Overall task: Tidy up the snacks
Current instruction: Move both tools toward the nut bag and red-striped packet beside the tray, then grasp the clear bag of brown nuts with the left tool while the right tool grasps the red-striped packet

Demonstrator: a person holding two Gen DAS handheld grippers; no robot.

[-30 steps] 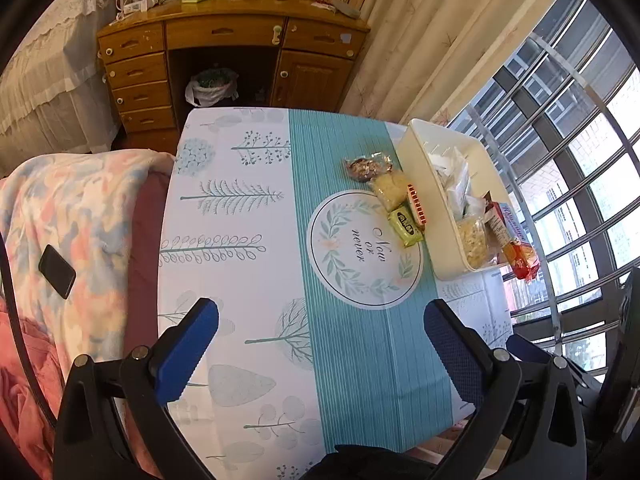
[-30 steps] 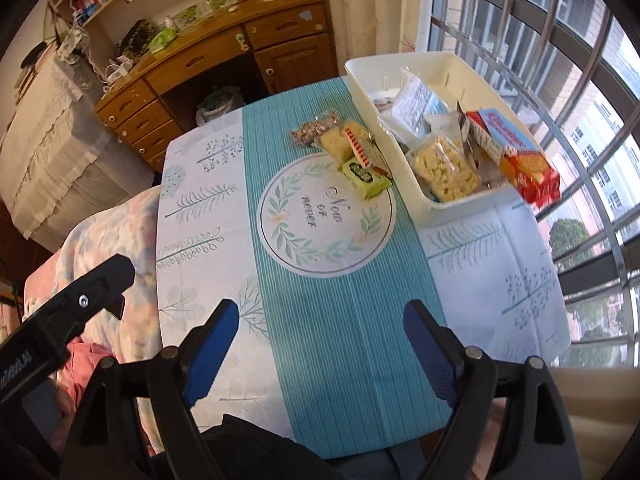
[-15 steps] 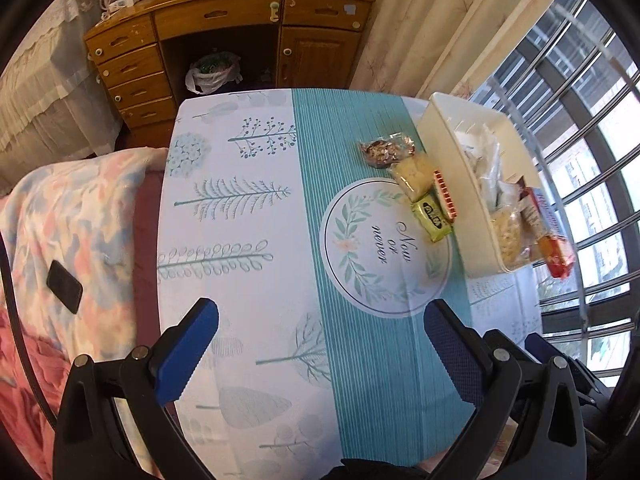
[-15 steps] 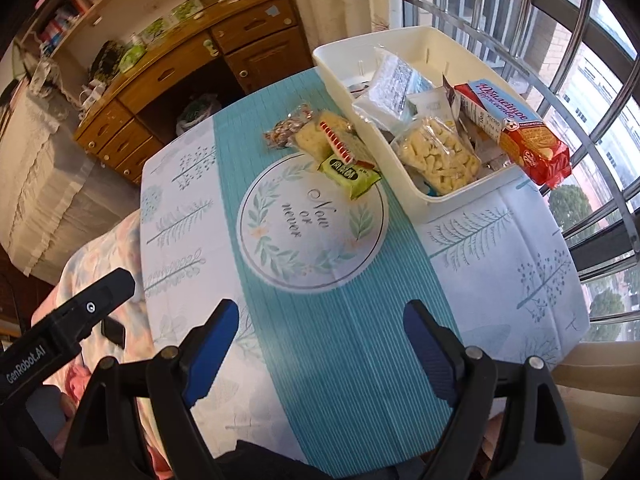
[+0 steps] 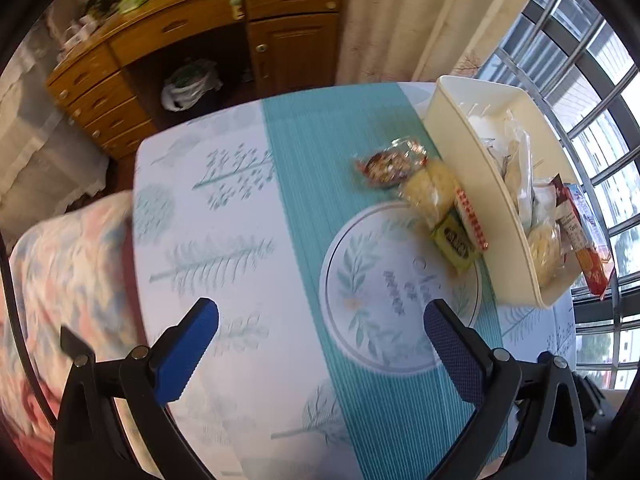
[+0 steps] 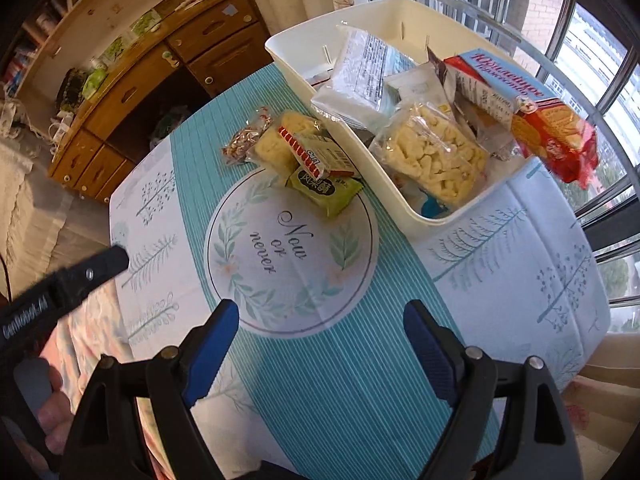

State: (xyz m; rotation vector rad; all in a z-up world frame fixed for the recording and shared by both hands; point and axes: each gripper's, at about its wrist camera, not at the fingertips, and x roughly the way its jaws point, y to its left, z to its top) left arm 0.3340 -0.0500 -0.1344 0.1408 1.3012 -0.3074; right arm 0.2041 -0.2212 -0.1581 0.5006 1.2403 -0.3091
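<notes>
A white bin (image 6: 416, 216) (image 5: 472, 168) at the table's right side holds several snack packs, with a red biscuit pack (image 6: 552, 136) hanging over its far rim. Beside the bin on the cloth lie a green packet (image 6: 326, 190) (image 5: 454, 242), a red-striped wafer pack (image 6: 310, 156) (image 5: 472, 216), a yellow snack bag (image 6: 276, 146) (image 5: 430, 190) and a clear candy bag (image 6: 244, 140) (image 5: 386, 164). My left gripper (image 5: 320, 344) and right gripper (image 6: 320, 340) are both open and empty, above the near part of the table, well short of the snacks.
The table (image 6: 360, 380) carries a teal and white cloth. A wooden desk with drawers (image 5: 192, 40) stands beyond it. A bed with a patterned blanket (image 5: 60, 272) lies at the left. Barred windows (image 6: 600, 60) run along the right. The left gripper's body (image 6: 60, 284) shows at the right view's left edge.
Both grippers have moved forward and lower toward the table, so the snacks and bin look larger. Both stay open and empty. The snacks have not moved.
</notes>
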